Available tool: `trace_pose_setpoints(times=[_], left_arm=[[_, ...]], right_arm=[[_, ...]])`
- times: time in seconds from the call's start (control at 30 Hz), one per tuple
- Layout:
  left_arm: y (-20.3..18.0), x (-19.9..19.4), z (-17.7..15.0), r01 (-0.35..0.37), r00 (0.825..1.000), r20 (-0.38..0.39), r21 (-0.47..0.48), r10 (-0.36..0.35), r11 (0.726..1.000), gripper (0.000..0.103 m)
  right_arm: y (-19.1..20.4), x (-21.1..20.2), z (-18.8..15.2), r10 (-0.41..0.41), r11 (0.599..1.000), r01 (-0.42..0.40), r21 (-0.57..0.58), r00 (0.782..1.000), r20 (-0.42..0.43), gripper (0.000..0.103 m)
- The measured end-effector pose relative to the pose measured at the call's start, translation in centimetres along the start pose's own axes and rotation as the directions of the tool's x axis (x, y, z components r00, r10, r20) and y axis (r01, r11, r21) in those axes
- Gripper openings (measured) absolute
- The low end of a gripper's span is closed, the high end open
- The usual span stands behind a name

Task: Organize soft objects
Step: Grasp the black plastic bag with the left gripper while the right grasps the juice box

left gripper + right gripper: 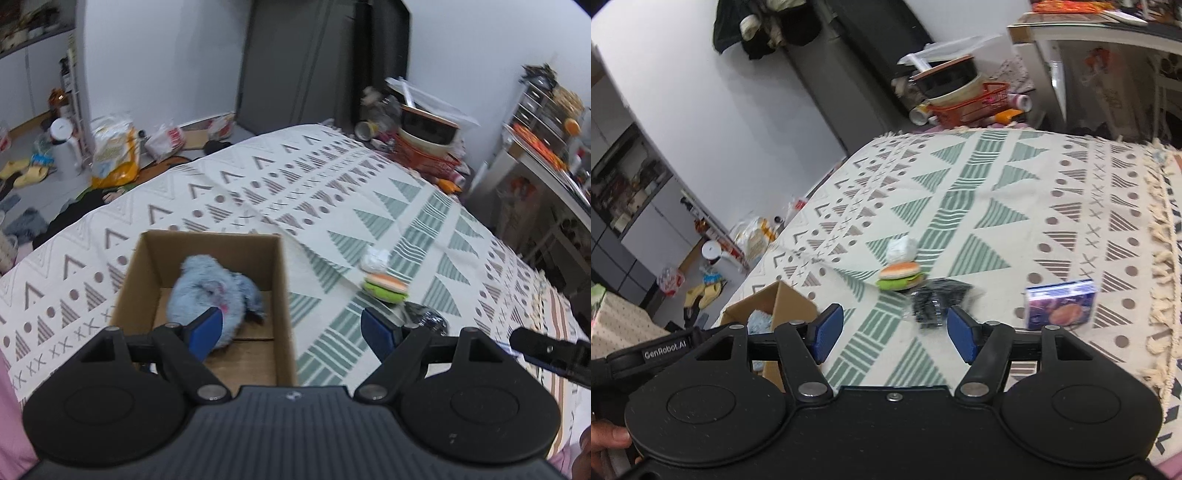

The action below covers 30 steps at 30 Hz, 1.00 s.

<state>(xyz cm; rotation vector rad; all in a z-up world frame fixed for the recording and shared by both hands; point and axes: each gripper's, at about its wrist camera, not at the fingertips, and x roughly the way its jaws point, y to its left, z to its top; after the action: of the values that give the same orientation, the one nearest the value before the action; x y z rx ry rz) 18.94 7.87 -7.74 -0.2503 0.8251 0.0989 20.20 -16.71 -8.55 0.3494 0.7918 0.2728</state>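
The left hand-held gripper (291, 330) hangs over the near edge of the cardboard box (280, 302), and its blue fingers (205, 332) are wide apart with nothing between them. The right hand-held gripper (895, 332) is to the right of the box, and its fingers are spread wide too, holding nothing. Inside the box lies a fluffy blue toy (214, 291). The box sits on a bed with a patterned blanket (997, 184). Just right of the box is a crinkly black bag (938, 299). Further right of it sits a small purple pack (1060, 304). Right behind the black bag is a soft burger toy (899, 277), and a white crumpled thing (901, 247) is touching the burger's far side. Far past the box, at the end of the bed, is an orange basket (975, 101) with bowls piled in it.
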Motion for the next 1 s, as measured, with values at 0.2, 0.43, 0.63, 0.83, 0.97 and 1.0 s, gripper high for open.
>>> trace_pose_setpoints(times=[0.2,0.43,0.63,0.83,0.97,1.0], left_arm=[[-2.8,0.4,-1.1,0.027,1.000,0.002,0.067,-0.027,0.997,0.081],[-6.0,1.3,-1.4,0.042,0.999,-0.017,0.136,-0.040,0.990,0.081],[-8.3,2.5,-1.6,0.056,0.998,-0.045,0.160,-0.049,0.986,0.081],[-10.3,4.1,-1.1,0.035,0.997,-0.068,0.191,-0.022,0.981,0.081],[-11.3,5.2,-0.4,0.027,0.997,-0.081,0.169,-0.014,0.985,0.081],[-11.6,5.5,-0.3,0.032,0.996,-0.087,0.158,-0.018,0.987,0.081]], right_arm=[[-3.2,-0.2,-1.0,-0.010,0.994,0.009,0.108,1.000,0.008,0.062],[-5.7,0.2,-1.5,-0.034,0.980,0.033,0.194,0.999,0.004,0.067],[-7.0,0.6,-1.7,-0.085,0.972,0.073,0.223,0.995,0.048,0.088],[-9.2,1.7,-2.0,-0.078,0.946,0.066,0.318,0.997,0.024,0.088],[-10.8,2.3,-2.1,-0.093,0.918,0.079,0.388,0.996,0.015,0.088],[-11.4,2.5,-2.1,-0.096,0.908,0.082,0.411,0.995,0.011,0.088]])
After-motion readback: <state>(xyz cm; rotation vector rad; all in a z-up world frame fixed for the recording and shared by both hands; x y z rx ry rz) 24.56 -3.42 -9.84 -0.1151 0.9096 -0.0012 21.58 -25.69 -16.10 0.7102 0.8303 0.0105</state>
